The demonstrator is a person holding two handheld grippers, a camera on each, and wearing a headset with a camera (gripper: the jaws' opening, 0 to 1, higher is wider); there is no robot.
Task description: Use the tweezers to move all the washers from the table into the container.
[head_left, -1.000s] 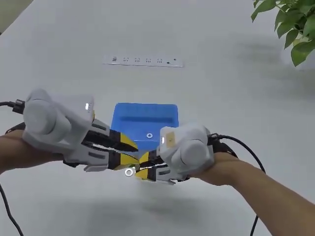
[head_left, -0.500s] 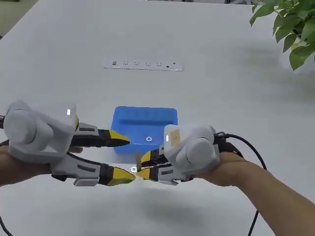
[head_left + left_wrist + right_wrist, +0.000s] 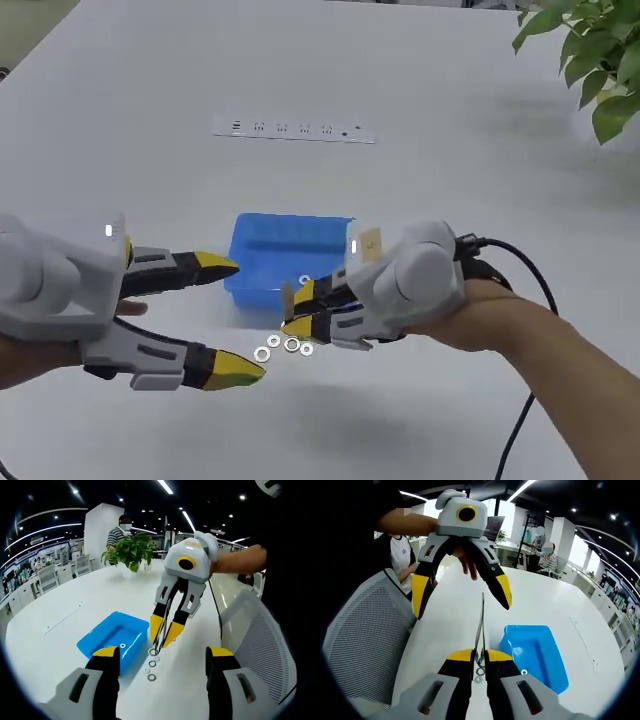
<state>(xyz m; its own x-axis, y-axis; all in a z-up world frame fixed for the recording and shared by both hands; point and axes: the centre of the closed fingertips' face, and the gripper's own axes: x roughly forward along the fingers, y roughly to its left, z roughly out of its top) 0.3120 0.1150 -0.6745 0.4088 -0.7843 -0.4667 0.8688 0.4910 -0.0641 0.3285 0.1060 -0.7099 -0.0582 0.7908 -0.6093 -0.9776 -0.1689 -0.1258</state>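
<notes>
Head view: a person works at a white table [image 3: 450, 140], left tongs [image 3: 235, 317] spread wide and holding nothing, right tongs [image 3: 290, 312] clamped on slim metal tweezers [image 3: 481, 620]. Four washers [image 3: 291, 345] lie in a loose cluster on the table just in front of the blue container [image 3: 290, 235], between the two tools. A fifth washer [image 3: 304, 281] rests inside the container. Left gripper view shows the tweezers' tips down among the loose washers; whether they touch one cannot be told. A power strip [image 3: 293, 129] lies well beyond the container, and a leafy plant [image 3: 590, 60] stands at the table's far right.
</notes>
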